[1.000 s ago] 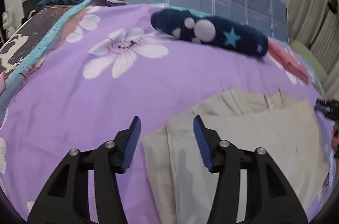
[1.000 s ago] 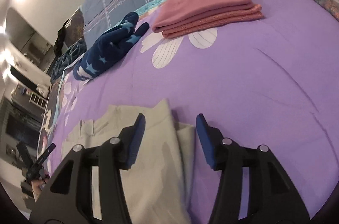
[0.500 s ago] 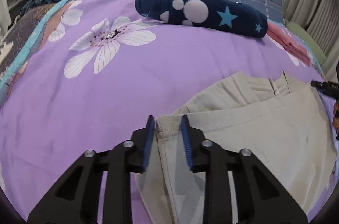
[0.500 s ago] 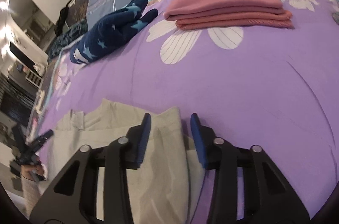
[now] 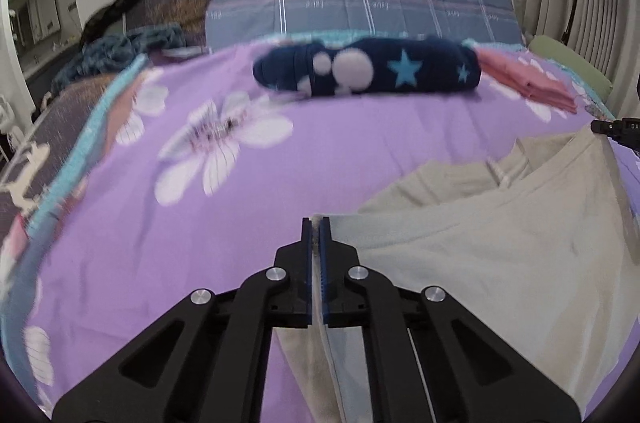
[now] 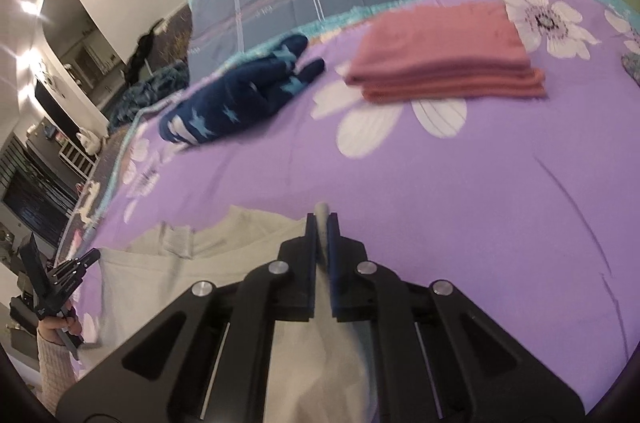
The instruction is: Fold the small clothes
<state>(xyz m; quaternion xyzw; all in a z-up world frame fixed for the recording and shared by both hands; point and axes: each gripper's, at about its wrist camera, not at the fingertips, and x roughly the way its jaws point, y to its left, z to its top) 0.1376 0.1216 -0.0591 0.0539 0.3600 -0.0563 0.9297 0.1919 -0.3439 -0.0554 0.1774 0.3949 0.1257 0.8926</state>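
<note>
1. On the purple flowered bedspread (image 5: pixel 192 263) lies the task's thing, a beige garment (image 5: pixel 500 263), at the near edge of the bed in front of both grippers.
2. At its near left corner, the left gripper (image 5: pixel 315 223) has just been closing; its blue pads now pinch the hem, with cloth visible between them.
3. At the near right corner, the right gripper (image 6: pixel 321 221) has likewise just been closing and is clenched on a fold of the same garment (image 6: pixel 224 287); a tuft of cloth pokes out above the pads.
4. Seen from the right wrist, the person's hand (image 6: pixel 54 331) carries the left gripper (image 6: pixel 66 273) at the garment's far side, so the two grips sit well apart on one edge.
5. Step in hand, as a judgement: the pick-up of the near edge for a fold. Cloth rises toward each pinch while the rest rests on the bed.
6. Next move, as a judgement: lift both corners together, carry them level toward the far edge near the waistband (image 5: pixel 504 175), and lay them down aligned. Keep both grips firm and the edge taut, or the fold skews.
7. Beyond the work area rest a navy star-print bundle (image 5: pixel 368 71) and a folded pink stack (image 6: pixel 444 55), both clear of the fold path.
</note>
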